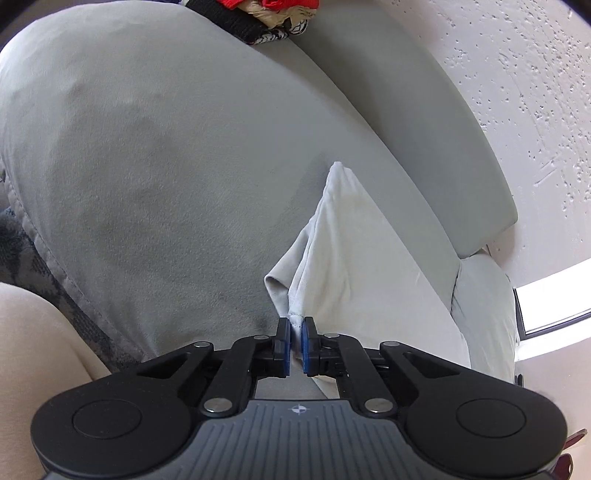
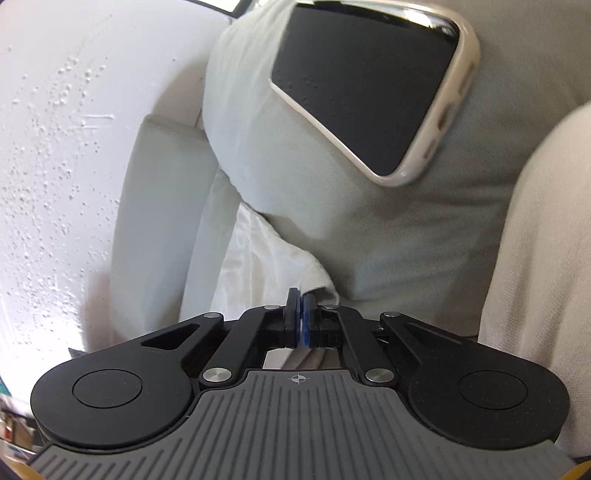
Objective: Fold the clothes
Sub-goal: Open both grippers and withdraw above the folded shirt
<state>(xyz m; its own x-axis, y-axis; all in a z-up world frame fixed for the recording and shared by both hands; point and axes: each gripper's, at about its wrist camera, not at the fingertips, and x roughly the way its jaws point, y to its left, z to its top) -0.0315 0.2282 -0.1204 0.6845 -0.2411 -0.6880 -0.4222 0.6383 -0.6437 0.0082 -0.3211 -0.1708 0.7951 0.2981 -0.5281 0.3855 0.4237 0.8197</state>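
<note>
In the left wrist view, the left gripper (image 1: 296,345) had its blue pads nearly together, pinching the stitched edge of a pale grey-white soft cloth garment (image 1: 347,258). The garment ran up and away from the jaws in a long folded ridge, lying on a broad grey fabric sofa cushion (image 1: 155,166). At the far end of the cushion sat a heap of red, black and patterned clothing (image 1: 273,16). A white textured wall (image 1: 524,92) rose on the right, and a cream trouser-clad leg (image 1: 40,332) showed at the lower left.

In the right wrist view, the right gripper (image 2: 301,321) was clamped on a corner of the same pale garment (image 2: 258,258), whose crumpled white folds spread to the left of the jaws beside the grey cushion (image 2: 388,240). A black-screened smartphone in a white case (image 2: 365,85) rested on the cushion beyond, well apart from the gripper. The textured wall (image 2: 55,147) filled the left side
</note>
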